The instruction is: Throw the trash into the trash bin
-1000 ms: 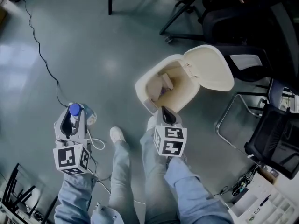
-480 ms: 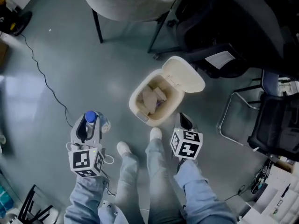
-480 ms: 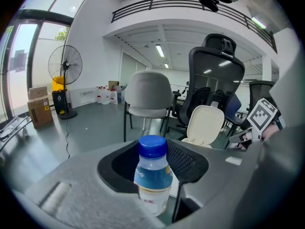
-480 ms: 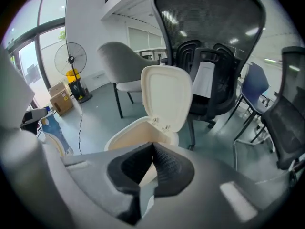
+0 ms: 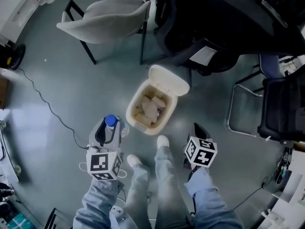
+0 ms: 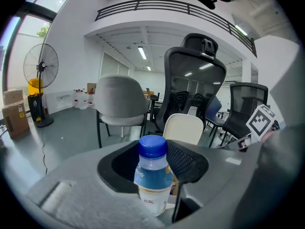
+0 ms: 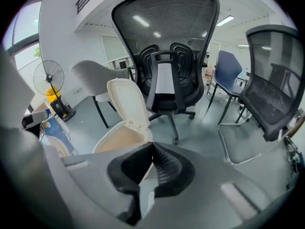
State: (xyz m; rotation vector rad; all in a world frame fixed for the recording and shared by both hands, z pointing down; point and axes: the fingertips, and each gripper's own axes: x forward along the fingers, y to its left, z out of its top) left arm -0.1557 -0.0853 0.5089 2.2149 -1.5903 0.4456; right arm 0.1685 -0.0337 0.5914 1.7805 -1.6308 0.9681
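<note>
The cream trash bin [image 5: 135, 109] stands on the floor with its lid [image 5: 168, 80] flipped up and several pieces of trash inside. My left gripper [image 5: 108, 129] sits just left of the bin, shut on a clear plastic bottle [image 5: 111, 123] with a blue cap. The left gripper view shows the bottle [image 6: 152, 175] upright between the jaws of that gripper [image 6: 152, 159], and the lid [image 6: 183, 130] beyond it. My right gripper [image 5: 198, 129] is to the right of the bin. In its own view the right gripper [image 7: 151, 149] has its jaws closed together with nothing in them, above the bin [image 7: 121, 137].
A grey chair [image 5: 109, 13] and a black office chair [image 5: 209, 27] stand behind the bin, and a metal-framed chair [image 5: 279, 109] is at the right. A cable [image 5: 47, 109] runs across the floor on the left. The person's shoes [image 5: 163, 141] are just in front of the bin.
Both grippers have risen and the bin looks smaller and farther. The right gripper has left the bin's front rim and moved to its right. The left gripper, still holding the bottle, has come closer to the bin.
</note>
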